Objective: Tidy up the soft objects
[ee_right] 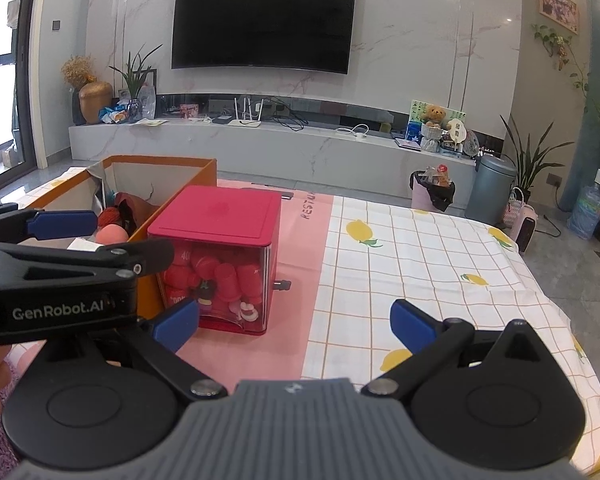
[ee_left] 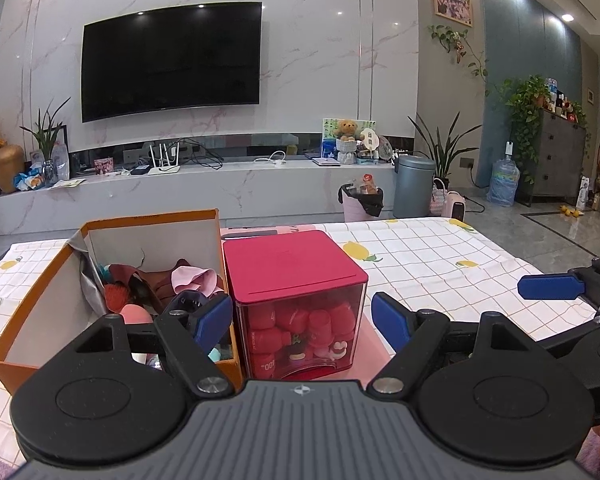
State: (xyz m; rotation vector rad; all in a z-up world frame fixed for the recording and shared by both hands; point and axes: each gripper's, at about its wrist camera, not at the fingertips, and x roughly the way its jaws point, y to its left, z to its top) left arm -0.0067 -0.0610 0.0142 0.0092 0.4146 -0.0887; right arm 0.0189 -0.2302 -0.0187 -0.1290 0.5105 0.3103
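Orange cardboard forms the open box [ee_left: 32, 308] at the left of the left wrist view; its interior holds soft items, including a pink cloth [ee_left: 194, 278], a red knitted ball [ee_left: 116, 296] and a peach-coloured round piece [ee_left: 136, 314]. Immediately right of the box, touching or nearly touching its wall, stands the red lidded container [ee_left: 296, 268], lid on, with red cup-shaped items visible through its clear front. Both sit on a pink mat [ee_left: 370, 332], which lies on the lemon-print checked tablecloth [ee_left: 440, 252]. The left gripper [ee_left: 302, 320] occupies the lower centre of that view, jaws spread wide with nothing between them; the container appears in the gap beyond the fingertips. At the right edge of the same view, a blue pad of the right gripper [ee_left: 552, 286] is visible.

In the right wrist view, the left gripper's black body crosses the left side of the frame in front of the box [ee_right: 172, 184]. The container [ee_right: 220, 216] is left of centre. The right gripper [ee_right: 296, 322] is released, jaws wide apart and empty, over the mat [ee_right: 296, 280] and cloth at lower centre.
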